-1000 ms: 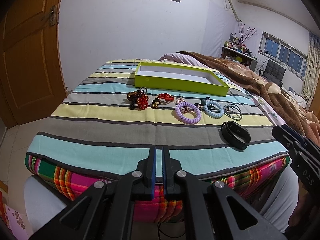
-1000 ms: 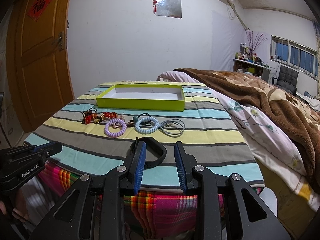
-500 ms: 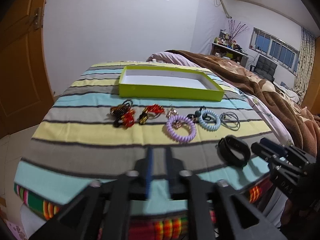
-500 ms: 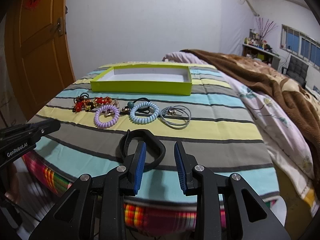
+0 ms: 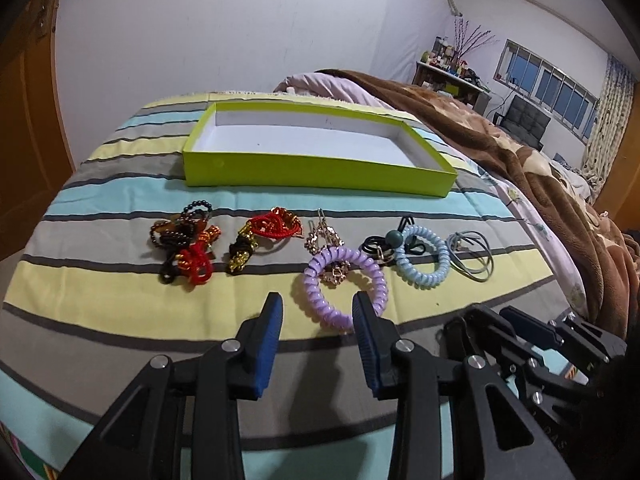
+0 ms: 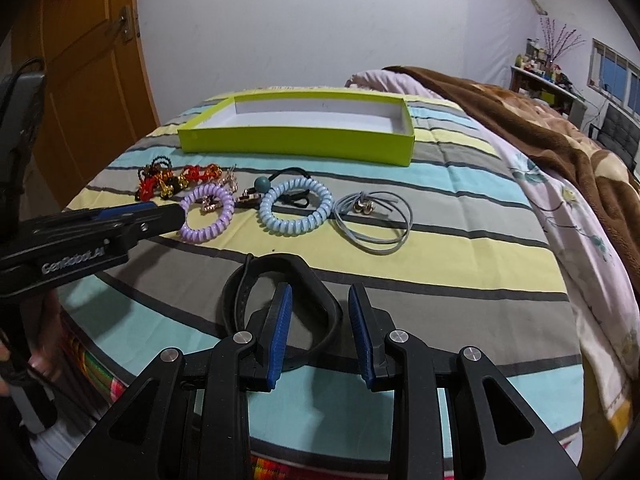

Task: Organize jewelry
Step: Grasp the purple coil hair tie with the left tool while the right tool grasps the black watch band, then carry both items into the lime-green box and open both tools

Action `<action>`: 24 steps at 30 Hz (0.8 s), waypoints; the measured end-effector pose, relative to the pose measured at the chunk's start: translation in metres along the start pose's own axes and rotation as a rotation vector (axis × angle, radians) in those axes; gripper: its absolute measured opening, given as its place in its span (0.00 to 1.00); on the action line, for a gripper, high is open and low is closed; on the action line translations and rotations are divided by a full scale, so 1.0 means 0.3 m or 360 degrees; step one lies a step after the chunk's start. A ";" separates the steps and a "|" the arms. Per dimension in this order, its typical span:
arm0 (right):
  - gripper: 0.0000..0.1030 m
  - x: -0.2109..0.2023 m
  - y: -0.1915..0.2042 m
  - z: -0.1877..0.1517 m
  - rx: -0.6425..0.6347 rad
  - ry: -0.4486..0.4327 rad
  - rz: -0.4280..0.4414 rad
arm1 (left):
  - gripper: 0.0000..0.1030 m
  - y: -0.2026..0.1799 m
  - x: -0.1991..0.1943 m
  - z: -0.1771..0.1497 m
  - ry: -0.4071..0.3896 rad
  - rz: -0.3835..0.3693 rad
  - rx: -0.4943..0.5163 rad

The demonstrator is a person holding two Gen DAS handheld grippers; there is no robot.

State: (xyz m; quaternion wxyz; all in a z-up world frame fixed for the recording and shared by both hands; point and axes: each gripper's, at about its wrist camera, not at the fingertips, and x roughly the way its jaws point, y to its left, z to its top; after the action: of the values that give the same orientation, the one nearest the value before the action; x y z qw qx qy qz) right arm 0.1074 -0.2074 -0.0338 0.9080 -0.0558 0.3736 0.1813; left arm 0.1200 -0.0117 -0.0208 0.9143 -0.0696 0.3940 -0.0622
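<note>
Both claws released over jewelry laid out on a striped bed

The left claw hangs with its jaws apart just in front of the purple spiral bracelet, gripping nothing; in the right wrist view its tip lies next to that bracelet's left edge. The right claw is also spread, its left finger inside the loop of the black wristband and the band's right side between the jaws, not clamped. Across the striped bedspread lie red and black beaded pieces, a red-and-gold knotted piece, a light blue spiral bracelet and a gray cord loop. The lime-green box sits beyond the row, white inside
</note>
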 end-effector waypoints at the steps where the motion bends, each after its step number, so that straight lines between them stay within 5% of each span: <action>1: 0.29 0.006 -0.002 0.004 -0.0001 0.0012 0.0005 | 0.37 0.003 0.009 0.003 0.0012 0.0004 -0.0003; 11: 0.16 0.020 -0.009 0.019 0.0016 0.0037 0.0041 | 0.10 -0.004 0.057 0.028 0.0057 0.0087 0.0047; 24: 0.12 -0.021 -0.037 0.028 0.0100 -0.0017 0.0062 | 0.09 0.016 -0.021 0.032 -0.0003 0.0052 0.0036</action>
State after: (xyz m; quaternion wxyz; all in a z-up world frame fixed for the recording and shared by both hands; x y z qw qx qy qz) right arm 0.1129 -0.2175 -0.0238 0.9076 -0.0189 0.3751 0.1875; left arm 0.1231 -0.0053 -0.0107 0.9163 -0.0530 0.3937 -0.0517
